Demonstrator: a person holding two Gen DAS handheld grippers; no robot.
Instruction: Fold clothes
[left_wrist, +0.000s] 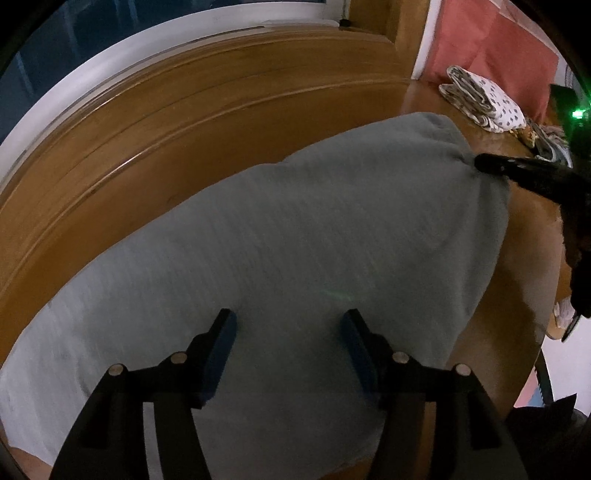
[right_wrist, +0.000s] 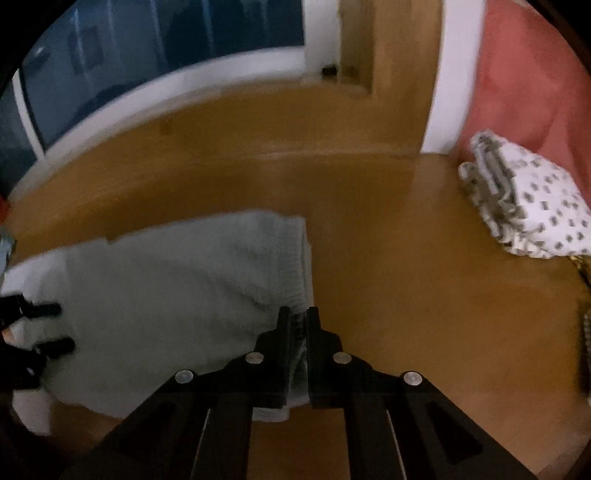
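Note:
A grey-green garment (left_wrist: 295, 236) lies spread on the wooden table (left_wrist: 155, 147). My left gripper (left_wrist: 289, 325) hovers over its near part, open, with cloth below the blue pads (left_wrist: 221, 350) and nothing pinched. In the right wrist view the same garment (right_wrist: 177, 295) lies to the left, and my right gripper (right_wrist: 297, 325) is shut on its right edge, with cloth bunched between the fingers. The right gripper's fingers (left_wrist: 495, 164) also show in the left wrist view, at the garment's far right corner. The left gripper (right_wrist: 51, 326) appears at the left edge of the right wrist view.
A folded white garment with dark spots (right_wrist: 532, 199) lies at the table's right, with more patterned cloth (left_wrist: 546, 144) beside it. A pink cloth (right_wrist: 524, 92) hangs behind. A window with a white frame (right_wrist: 177, 88) runs along the table's far side.

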